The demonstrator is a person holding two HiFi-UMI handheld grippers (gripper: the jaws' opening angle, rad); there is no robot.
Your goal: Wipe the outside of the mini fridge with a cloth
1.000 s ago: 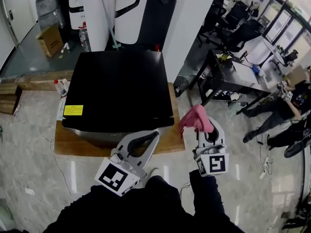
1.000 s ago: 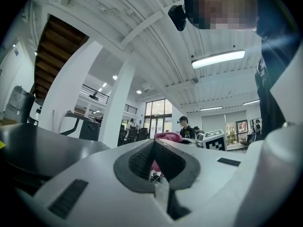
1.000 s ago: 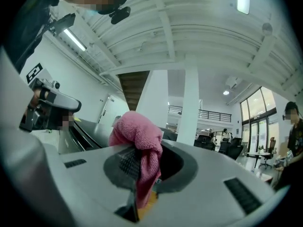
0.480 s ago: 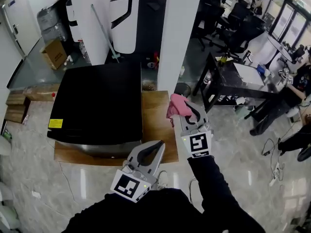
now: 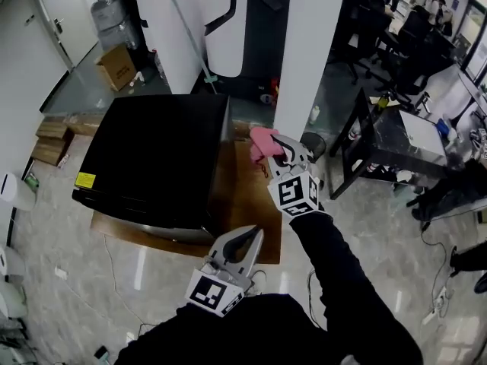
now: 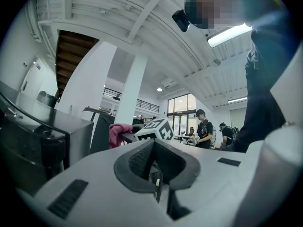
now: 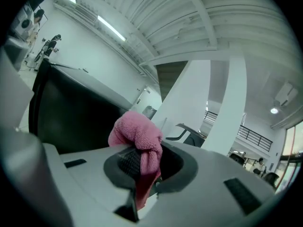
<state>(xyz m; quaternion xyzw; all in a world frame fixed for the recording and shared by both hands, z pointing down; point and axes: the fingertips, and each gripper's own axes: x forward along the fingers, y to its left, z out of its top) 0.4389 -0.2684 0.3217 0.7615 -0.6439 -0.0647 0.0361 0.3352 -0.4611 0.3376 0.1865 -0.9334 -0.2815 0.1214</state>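
Mini fridge (image 5: 152,158): black, glossy top, one yellow label (image 5: 84,180) near its front left corner; stands on a low wooden platform (image 5: 247,196) laid on the pale stone floor (image 5: 68,265), with a bare strip of wood along its right side. Cloth (image 5: 263,144): pink, bunched, pinched in the right claw (image 5: 275,149); the right gripper view shows the cloth (image 7: 137,136) wedged between the dark pads, one fold standing above them and a tail hanging below, and the dark fridge wall (image 7: 71,122) just to its left. In the head view the cloth hangs over the bare strip, just beside the fridge's rear right corner; whether it touches the fridge cannot be told. Right claw's marker cube (image 5: 296,195): faces the camera, on a black-sleeved arm stretched forward. Left claw (image 5: 247,242): held low near the person's body, at the platform's front edge, apart from the fridge; in the left gripper view the claw (image 6: 156,167) has its jaws drawn together at the tips, with nothing between them. That view also takes in the fridge's grey side (image 6: 47,136), the cloth (image 6: 118,131) and two standing people (image 6: 204,129) far off. Surroundings: white pillar (image 5: 308,52) behind the platform; cardboard box (image 5: 116,65) at upper left; dark desk (image 5: 396,139) at right.
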